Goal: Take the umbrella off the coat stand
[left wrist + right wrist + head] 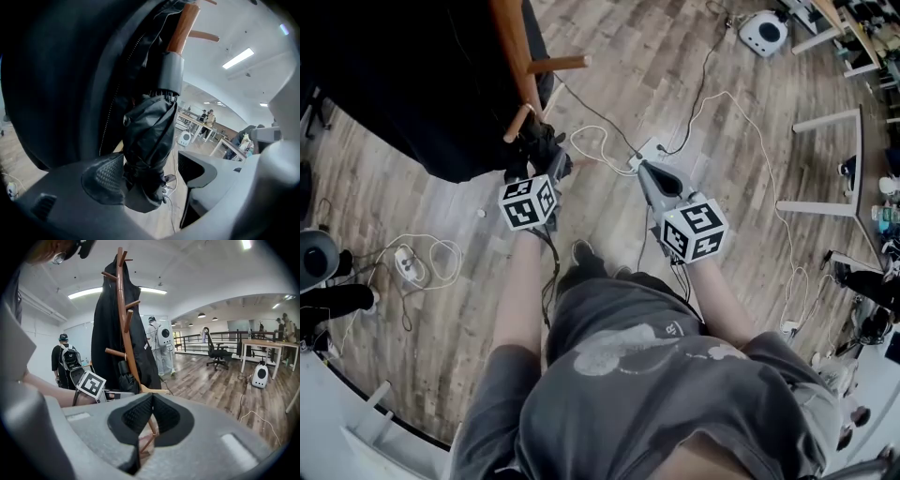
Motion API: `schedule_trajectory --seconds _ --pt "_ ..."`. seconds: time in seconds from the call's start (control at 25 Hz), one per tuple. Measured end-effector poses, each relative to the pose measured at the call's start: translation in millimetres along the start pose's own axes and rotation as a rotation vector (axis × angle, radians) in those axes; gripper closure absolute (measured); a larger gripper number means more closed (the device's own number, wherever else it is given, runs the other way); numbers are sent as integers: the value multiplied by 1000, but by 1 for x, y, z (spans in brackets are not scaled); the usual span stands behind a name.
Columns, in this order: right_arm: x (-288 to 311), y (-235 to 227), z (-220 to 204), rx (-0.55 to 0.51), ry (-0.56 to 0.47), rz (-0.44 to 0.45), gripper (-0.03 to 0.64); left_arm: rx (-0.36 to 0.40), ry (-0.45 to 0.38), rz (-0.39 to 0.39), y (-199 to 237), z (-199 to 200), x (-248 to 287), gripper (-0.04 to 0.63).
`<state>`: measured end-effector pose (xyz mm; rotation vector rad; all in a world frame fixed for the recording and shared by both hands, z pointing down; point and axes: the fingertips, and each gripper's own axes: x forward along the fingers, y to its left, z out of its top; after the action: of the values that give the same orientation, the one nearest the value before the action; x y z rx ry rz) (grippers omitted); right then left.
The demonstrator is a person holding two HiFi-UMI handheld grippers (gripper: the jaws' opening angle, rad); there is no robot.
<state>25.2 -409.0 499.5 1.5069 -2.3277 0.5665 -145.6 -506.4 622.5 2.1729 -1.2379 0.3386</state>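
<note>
Low on the coat stand (pixel 123 305), the folded umbrella (pixel 149 136) hangs between the wide-apart jaws of the left tool (pixel 151 172), not yet gripped. The right tool (pixel 151 411) is pinched together, empty. Next, I'd say: clamp, then lift it free.

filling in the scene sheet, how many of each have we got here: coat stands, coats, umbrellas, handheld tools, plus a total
coat stand: 1
black coat: 1
folded umbrella: 1
tools: 2, left tool and right tool
total: 5
</note>
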Motion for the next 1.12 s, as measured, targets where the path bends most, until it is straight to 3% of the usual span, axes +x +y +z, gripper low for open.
schedule_trajectory --seconds 0.32,0.44,0.72,1.12 --pt "-17 -19 -14 31 20 -48 620 -4 28 28 4 -1 32 221" --pt "-28 -29 -18 46 15 -68 620 -16 39 23 3 0 35 272" --pt "-49 -42 -24 67 7 -52 620 -40 92 38 -4 -6 17 322" --pt "-69 -37 -12 34 -17 -5 620 -74 73 33 -17 -3 -28 327"
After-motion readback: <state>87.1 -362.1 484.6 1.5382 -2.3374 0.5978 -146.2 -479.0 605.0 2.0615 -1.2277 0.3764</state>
